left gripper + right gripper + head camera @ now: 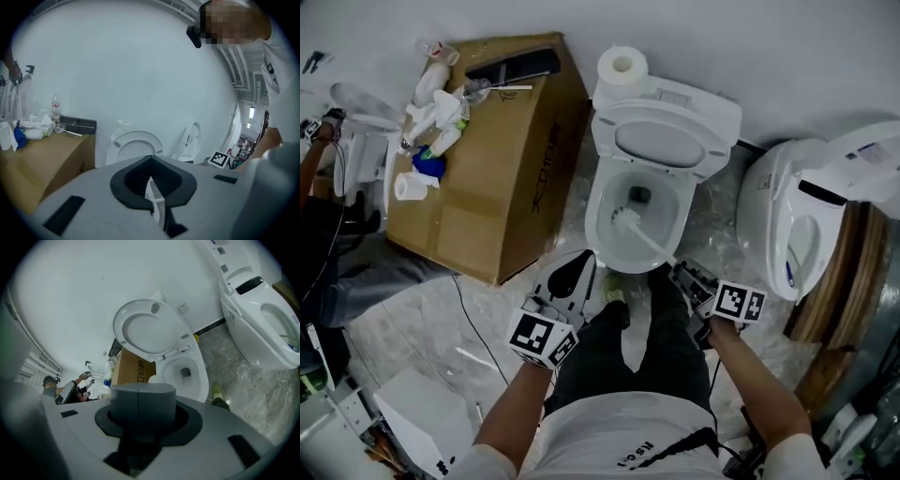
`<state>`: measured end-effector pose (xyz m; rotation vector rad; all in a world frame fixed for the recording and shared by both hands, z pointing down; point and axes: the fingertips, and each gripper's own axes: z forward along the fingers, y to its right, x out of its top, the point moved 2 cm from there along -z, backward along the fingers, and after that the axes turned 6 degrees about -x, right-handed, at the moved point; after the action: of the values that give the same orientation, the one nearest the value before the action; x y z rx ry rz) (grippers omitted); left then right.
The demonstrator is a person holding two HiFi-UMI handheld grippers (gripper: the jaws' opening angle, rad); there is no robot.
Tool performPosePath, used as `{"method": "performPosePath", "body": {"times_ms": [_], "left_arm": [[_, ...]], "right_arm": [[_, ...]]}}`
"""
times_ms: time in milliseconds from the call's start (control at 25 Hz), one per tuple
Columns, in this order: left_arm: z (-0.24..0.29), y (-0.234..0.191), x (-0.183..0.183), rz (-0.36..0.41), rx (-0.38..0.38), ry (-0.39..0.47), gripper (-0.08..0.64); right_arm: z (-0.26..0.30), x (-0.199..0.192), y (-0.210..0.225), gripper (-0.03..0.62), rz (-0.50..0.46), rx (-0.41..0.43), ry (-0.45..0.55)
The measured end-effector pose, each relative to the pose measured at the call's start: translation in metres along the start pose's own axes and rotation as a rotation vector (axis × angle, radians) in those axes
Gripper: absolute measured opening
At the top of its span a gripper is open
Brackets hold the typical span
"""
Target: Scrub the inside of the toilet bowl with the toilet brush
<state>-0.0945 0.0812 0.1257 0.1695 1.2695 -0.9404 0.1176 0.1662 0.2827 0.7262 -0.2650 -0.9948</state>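
A white toilet (pixel 602 197) stands ahead of me with its lid (pixel 661 142) raised. The toilet brush's white head (pixel 626 220) is down inside the bowl, and its pale handle (pixel 654 246) slants back to my right gripper (pixel 684 274), which is shut on it. In the right gripper view the brush head (pixel 156 379) peeks over the joined grey jaws of the right gripper (pixel 143 401), with the bowl (pixel 201 380) beyond. My left gripper (pixel 579 270) hovers left of the bowl's front, jaws shut and holding nothing. In its own view the left gripper (pixel 152 185) faces the raised lid (pixel 136 146).
A cardboard box (pixel 502 178) left of the toilet carries bottles, rags and a paper roll. Another roll (pixel 622 66) sits on the tank. A second toilet (pixel 797 225) and wooden boards (pixel 839 281) stand at the right. My dark trouser legs (pixel 623 352) are below; another person (pixel 323 216) is far left.
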Motion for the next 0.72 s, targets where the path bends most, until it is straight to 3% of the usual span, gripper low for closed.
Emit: {"method": "performPosePath", "body": {"times_ms": [360,720], "left_arm": [[0.049,-0.042,-0.055,-0.049,0.061,-0.031,0.006],[0.053,-0.075,-0.118,-0.082,0.068,-0.055,0.006]], "right_arm": [[0.115,0.043,0.045,0.158,-0.050,0.006,-0.082],[0.188,0.033,0.074,0.158,-0.100,0.002,-0.094]]}}
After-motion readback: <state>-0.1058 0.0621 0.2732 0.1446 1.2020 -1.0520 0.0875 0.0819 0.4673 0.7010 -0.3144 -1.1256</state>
